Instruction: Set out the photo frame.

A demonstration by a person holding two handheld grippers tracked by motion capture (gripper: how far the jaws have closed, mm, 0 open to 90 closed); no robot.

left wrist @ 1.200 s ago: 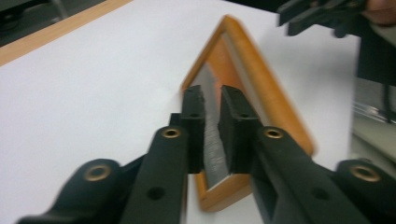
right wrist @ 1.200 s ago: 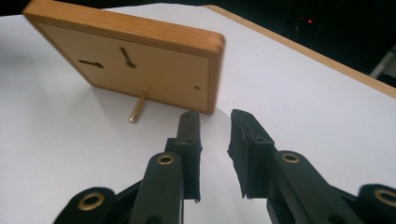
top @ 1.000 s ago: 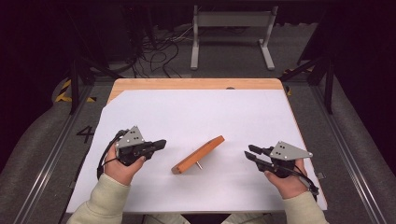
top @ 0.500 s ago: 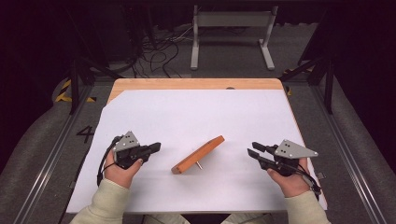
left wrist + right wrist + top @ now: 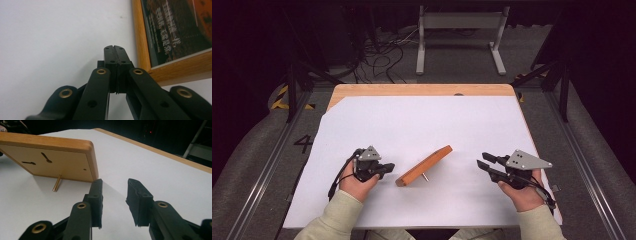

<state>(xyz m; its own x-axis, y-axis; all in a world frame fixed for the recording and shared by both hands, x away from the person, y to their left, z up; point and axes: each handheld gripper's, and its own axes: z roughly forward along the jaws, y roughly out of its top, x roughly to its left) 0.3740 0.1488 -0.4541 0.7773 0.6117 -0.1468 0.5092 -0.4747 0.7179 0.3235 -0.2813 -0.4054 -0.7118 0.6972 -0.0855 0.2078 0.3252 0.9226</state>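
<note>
A wooden picture frame (image 5: 424, 165) stands tilted on the white sheet, propped on a small brass peg (image 5: 425, 176). My left gripper (image 5: 389, 167) is low over the sheet just left of the frame's near end, shut and empty. In the left gripper view its jaws (image 5: 115, 47) meet beside the frame's wooden edge (image 5: 140, 37). My right gripper (image 5: 482, 161) stands apart to the right of the frame, open. Its jaws have just been opening with nothing between them. In the right gripper view its jaws (image 5: 115, 188) point at the frame's back (image 5: 50, 160) and peg (image 5: 57, 183).
The white sheet (image 5: 427, 120) covers most of a wooden table (image 5: 422, 90), whose bare edge shows at the far side. Beyond it stand a metal stand (image 5: 459, 30) and floor cables (image 5: 377, 55). Rails run along both sides of the table.
My left gripper has sunk toward the sheet and drifted slightly right, closer to the frame's near end. The right hand has kept its place.
</note>
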